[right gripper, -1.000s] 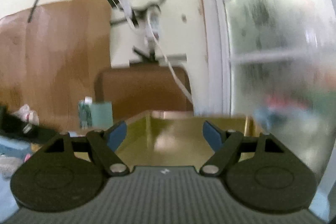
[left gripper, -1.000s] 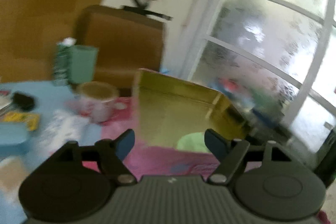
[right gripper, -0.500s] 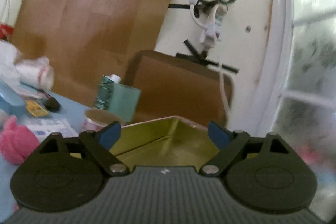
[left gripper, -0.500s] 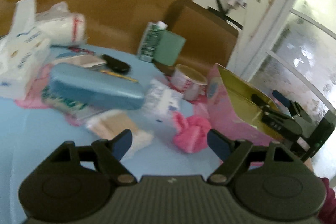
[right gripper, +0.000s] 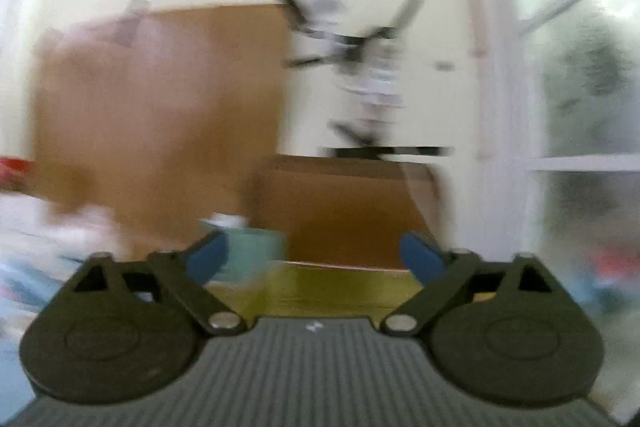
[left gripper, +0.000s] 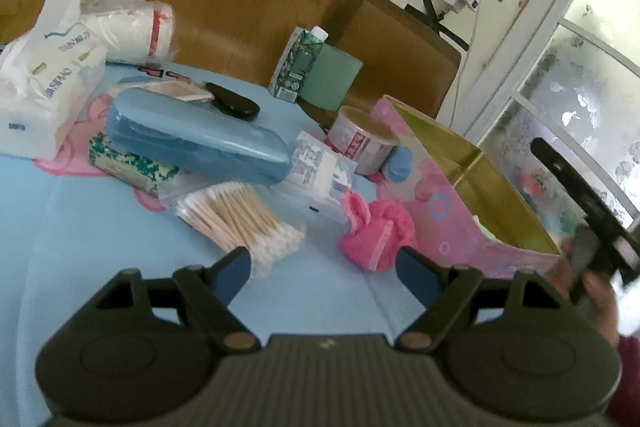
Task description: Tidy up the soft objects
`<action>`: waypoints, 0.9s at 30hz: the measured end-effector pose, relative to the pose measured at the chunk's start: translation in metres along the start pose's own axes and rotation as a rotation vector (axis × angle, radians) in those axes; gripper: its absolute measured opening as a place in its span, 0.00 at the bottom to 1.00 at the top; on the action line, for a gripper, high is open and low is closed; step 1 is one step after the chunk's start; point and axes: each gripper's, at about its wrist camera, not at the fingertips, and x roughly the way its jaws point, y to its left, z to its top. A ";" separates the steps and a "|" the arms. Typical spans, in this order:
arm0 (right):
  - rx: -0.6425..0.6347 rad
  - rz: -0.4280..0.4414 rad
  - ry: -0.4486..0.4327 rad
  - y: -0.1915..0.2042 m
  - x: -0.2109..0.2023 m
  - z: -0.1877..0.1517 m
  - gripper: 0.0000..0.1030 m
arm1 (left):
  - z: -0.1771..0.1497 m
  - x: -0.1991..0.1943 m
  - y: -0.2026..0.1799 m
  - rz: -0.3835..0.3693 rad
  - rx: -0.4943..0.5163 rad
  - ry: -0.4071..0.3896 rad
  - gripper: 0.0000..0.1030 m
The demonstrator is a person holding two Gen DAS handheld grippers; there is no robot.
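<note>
A pink soft cloth bundle [left gripper: 376, 235] lies on the blue table [left gripper: 100, 247], beside the pink box with a gold inside [left gripper: 472, 223]. A pale green soft thing shows inside the box at its near end. My left gripper [left gripper: 324, 273] is open and empty, just in front of the pink bundle. My right gripper [right gripper: 314, 261] is open and empty, above the gold box [right gripper: 340, 287]; that view is blurred. The right gripper also shows at the right edge of the left wrist view [left gripper: 592, 227], held in a hand.
A bag of cotton swabs [left gripper: 236, 223], a blue case [left gripper: 196, 139], a tissue pack [left gripper: 44, 95], a round tin [left gripper: 360, 143], a green carton [left gripper: 300, 65], a teal cup [left gripper: 330, 77] and a paper packet [left gripper: 320, 175] crowd the table behind the bundle. A window is at the right.
The left gripper swung left from over the box and has come down near the pink bundle. The right gripper keeps moving over the box, its view now blurred and tilted up.
</note>
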 end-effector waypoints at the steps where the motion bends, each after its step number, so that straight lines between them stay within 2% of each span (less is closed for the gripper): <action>1: 0.030 0.109 0.060 0.018 -0.002 0.000 0.96 | 0.000 0.000 0.001 -0.004 -0.003 0.000 0.80; 2: 0.033 0.183 0.121 0.036 0.000 -0.003 0.96 | 0.000 -0.001 0.002 -0.006 -0.005 -0.001 0.80; 3: 0.007 0.213 0.168 0.054 0.001 -0.008 0.96 | -0.001 -0.002 0.003 -0.006 -0.005 -0.004 0.80; 8: -0.227 0.204 0.300 0.129 0.014 -0.041 0.93 | -0.007 -0.016 0.014 0.013 -0.013 -0.017 0.80; 10: -0.258 0.189 0.348 0.143 0.022 -0.046 0.92 | -0.010 -0.021 0.021 0.027 -0.014 -0.018 0.80; 13: -0.221 0.169 0.433 0.146 0.040 -0.053 0.81 | -0.016 -0.024 0.030 0.041 -0.024 -0.005 0.80; 14: -0.237 0.148 0.427 0.148 0.041 -0.054 0.68 | -0.018 -0.024 0.034 0.041 -0.032 0.001 0.80; 15: -0.249 0.145 0.439 0.148 0.043 -0.054 0.60 | -0.020 -0.024 0.036 0.039 -0.043 0.007 0.80; 18: -0.184 0.165 0.453 0.145 0.037 -0.051 0.60 | -0.022 -0.025 0.039 0.016 -0.061 0.017 0.80; 24: -0.119 0.289 0.426 0.160 -0.016 -0.054 0.62 | -0.016 -0.025 0.024 -0.128 -0.040 0.045 0.79; 25: -0.121 0.295 0.423 0.162 -0.023 -0.056 0.66 | -0.017 -0.024 0.019 -0.145 -0.032 0.053 0.79; 26: -0.124 0.294 0.424 0.163 -0.027 -0.060 0.75 | -0.018 -0.021 0.015 -0.163 -0.022 0.064 0.79; 27: -0.126 0.293 0.430 0.164 -0.029 -0.063 0.80 | -0.019 -0.017 0.010 -0.176 -0.010 0.078 0.79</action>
